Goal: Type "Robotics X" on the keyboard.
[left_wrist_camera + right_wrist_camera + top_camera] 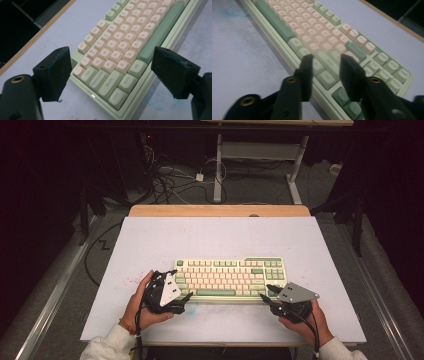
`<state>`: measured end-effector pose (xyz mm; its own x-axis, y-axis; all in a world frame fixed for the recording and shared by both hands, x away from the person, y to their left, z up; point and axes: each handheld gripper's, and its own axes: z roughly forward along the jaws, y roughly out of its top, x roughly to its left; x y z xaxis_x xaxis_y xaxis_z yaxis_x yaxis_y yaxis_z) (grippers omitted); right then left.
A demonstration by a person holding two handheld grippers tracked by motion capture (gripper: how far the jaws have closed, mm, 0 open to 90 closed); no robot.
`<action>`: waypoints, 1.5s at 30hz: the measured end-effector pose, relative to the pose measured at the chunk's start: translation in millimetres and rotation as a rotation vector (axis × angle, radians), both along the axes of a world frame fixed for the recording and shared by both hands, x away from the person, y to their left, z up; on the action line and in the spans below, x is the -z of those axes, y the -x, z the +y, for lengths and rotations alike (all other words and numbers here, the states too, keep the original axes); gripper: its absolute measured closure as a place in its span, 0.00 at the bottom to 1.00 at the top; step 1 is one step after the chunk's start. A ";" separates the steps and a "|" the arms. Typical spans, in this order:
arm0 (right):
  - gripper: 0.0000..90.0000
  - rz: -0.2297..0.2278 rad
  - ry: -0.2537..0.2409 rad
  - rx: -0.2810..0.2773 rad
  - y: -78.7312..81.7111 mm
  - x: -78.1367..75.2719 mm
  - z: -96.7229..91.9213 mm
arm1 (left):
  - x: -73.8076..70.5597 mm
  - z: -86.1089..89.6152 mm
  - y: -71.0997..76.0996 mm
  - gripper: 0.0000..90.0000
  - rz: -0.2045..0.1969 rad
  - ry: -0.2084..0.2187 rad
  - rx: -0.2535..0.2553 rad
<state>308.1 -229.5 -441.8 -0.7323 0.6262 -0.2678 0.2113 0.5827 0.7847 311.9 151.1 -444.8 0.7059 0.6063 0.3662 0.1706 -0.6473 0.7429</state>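
Starting from the keyboard [230, 278]: lies flat and square on the white bench [210, 235], nearer the front edge, space-bar side toward the person. Seems to be readied for a two-ended hold, judging by a tool posted at each front corner. At the left end, left gripper [179, 287] with jaws spread wide and holding nothing; seen through its own view [112, 72], straddling the Ctrl and Shift corner, with the case between the pads but apart from both. At the right end, right gripper [265, 291] with jaws drawn in to a narrow gap, poised over the lower right keys [325, 67] and, as far as can be told, pinching nothing. To do it well: aim for the pale green case rim, not the keycaps, which could pop off or depress under a squeeze. Set both sides at matching spots so the board stays level. Close gently and evenly, then test with a slight lift before committing. Mind the trailing cables near the front edge.
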 end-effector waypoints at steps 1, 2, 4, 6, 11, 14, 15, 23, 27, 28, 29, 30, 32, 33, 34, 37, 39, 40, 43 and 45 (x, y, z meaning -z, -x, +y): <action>0.81 0.013 0.003 -0.012 -0.2 -0.6 0.6 | 1.1 1.8 1.0 0.17 0.007 -0.001 -0.001; 0.86 0.015 0.005 -0.021 -0.3 -1.0 1.6 | 2.5 3.2 2.2 0.17 0.006 -0.007 -0.009; 0.93 0.027 0.009 -0.036 -0.7 -2.0 4.1 | 4.5 6.9 4.6 0.17 0.014 -0.004 -0.013; 0.97 0.043 0.005 -0.046 -2.6 -2.9 7.1 | 6.2 10.6 7.3 0.17 0.019 0.002 -0.022; 1.00 0.078 -0.005 -0.047 -11.6 -6.2 16.8 | 9.7 20.2 13.9 0.17 0.035 0.005 -0.035; 1.00 0.089 -0.003 -0.050 -19.1 -7.8 23.6 | 13.0 25.0 16.1 0.17 0.051 0.002 -0.045; 1.00 0.094 -0.002 -0.049 -21.6 -8.2 26.1 | 14.4 26.1 16.7 0.17 0.058 0.001 -0.046; 1.00 0.112 0.010 -0.072 -41.7 -10.3 53.8 | 19.0 29.3 19.1 0.17 0.076 -0.003 -0.051; 1.00 0.126 0.019 -0.095 -50.6 -8.4 68.0 | 19.9 29.1 19.3 0.17 0.082 -0.012 -0.047; 1.00 0.126 0.022 -0.098 -52.9 -8.0 71.4 | 20.0 29.3 19.4 0.17 0.082 -0.011 -0.047; 1.00 0.129 0.022 -0.099 -55.1 -7.7 74.4 | 20.0 29.4 19.4 0.17 0.081 -0.010 -0.048; 1.00 0.130 0.026 -0.100 -57.5 -7.4 77.3 | 20.1 29.5 19.3 0.17 0.082 -0.009 -0.049; 1.00 0.133 0.032 -0.100 -63.2 -7.0 82.5 | 20.4 29.4 19.1 0.17 0.085 -0.010 -0.047; 1.00 0.131 0.031 -0.096 -65.6 -6.6 85.3 | 20.7 29.1 19.2 0.17 0.085 -0.012 -0.045; 1.00 0.135 0.036 -0.093 -67.6 -6.8 87.7 | 20.8 28.8 19.2 0.17 0.086 -0.014 -0.044; 1.00 0.138 0.041 -0.091 -75.4 -6.5 93.1 | 21.7 28.5 18.9 0.17 0.092 -0.019 -0.041; 1.00 0.142 0.049 -0.086 -80.8 -5.4 95.7 | 22.3 28.7 18.6 0.17 0.097 -0.020 -0.040; 1.00 0.147 0.053 -0.082 -82.9 -4.6 97.2 | 22.5 28.6 18.6 0.17 0.096 -0.020 -0.040; 1.00 0.156 0.070 -0.078 -87.6 -1.5 102.1 | 22.3 28.6 18.7 0.17 0.096 -0.017 -0.037; 1.00 0.161 0.083 -0.072 -89.4 -0.5 104.8 | 22.5 28.7 18.6 0.17 0.098 -0.018 -0.036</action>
